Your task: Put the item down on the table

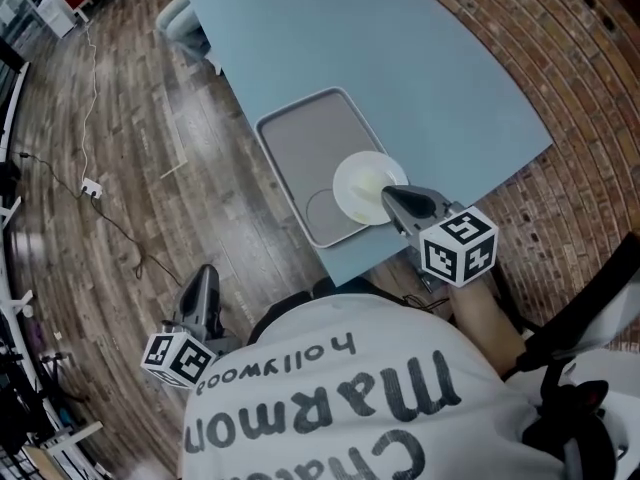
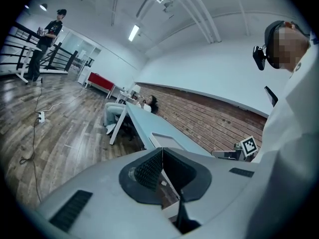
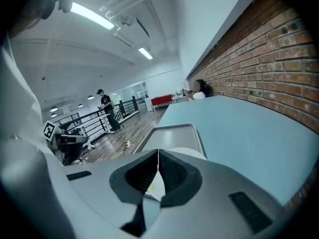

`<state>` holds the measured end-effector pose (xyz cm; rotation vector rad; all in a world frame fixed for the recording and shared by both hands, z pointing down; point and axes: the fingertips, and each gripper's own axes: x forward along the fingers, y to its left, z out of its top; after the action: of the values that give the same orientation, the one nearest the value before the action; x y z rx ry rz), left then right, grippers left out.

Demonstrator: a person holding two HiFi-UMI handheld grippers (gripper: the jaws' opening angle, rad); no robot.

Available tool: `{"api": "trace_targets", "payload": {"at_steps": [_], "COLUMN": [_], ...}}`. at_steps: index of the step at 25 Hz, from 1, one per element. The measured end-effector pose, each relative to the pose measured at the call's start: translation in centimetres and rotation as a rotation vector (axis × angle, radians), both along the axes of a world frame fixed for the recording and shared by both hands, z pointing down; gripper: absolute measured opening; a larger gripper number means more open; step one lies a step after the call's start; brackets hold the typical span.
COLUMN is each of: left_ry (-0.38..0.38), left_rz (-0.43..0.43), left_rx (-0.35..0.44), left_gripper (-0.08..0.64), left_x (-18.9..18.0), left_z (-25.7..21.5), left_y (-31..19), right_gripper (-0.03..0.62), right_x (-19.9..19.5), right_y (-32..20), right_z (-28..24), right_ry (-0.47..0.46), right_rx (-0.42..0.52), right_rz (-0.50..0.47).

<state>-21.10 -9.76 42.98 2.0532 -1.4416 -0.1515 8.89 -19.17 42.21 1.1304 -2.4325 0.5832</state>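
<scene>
Your right tongs (image 1: pixel 392 197) are clamped on the rim of the white plate (image 1: pixel 358 182), on the side nearest you. The plate overlaps the right edge of the grey tray (image 1: pixel 300 143) on the light-blue surface (image 1: pixel 420 58); can't tell if it's resting or lifted. Your left tongs (image 1: pixel 204 280) are pressed together with nothing between them, down by your side over the wood floor (image 1: pixel 100 288).

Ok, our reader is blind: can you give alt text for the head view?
The right gripper pinches the rim of a white plate over a grey tray on a light blue table. The left gripper, shut and empty, hangs above the wooden floor.
</scene>
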Motion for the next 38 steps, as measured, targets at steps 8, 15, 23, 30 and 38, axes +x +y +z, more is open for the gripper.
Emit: {"api": "trace_targets", "payload": {"at_steps": [8,15,23,30,38], "left_ry": [-0.010,-0.005,-0.024,-0.031,-0.026], "left_rz": [0.061,0.064,0.005,-0.025,-0.011], "left_rx": [-0.015,-0.021,-0.046,-0.054,-0.047], "left_gripper": [0.008,0.008,0.008,0.008,0.008], "left_x": [2.4,3.3,2.2,1.7,2.2], "left_z": [0.8,1.0,0.9,0.7,0.7], "left_y": [1.4,2.1,3.4,3.4,1.9], "right_gripper": [0.009,0.009,0.009,0.009,0.009], "right_x": [2.9,4.8,5.4,5.7,5.7], "right_y": [2.4,3.1,1.9,1.0,0.6], "right_z": [1.8,3.2,2.9,3.6,3.8], "right_ry": [0.002,0.029,0.032,0.055,0.067], "right_rx": [-0.056,-0.083,-0.060,-0.086,-0.075], "right_rz": [0.047,0.063,0.073,0.071,0.069]}}
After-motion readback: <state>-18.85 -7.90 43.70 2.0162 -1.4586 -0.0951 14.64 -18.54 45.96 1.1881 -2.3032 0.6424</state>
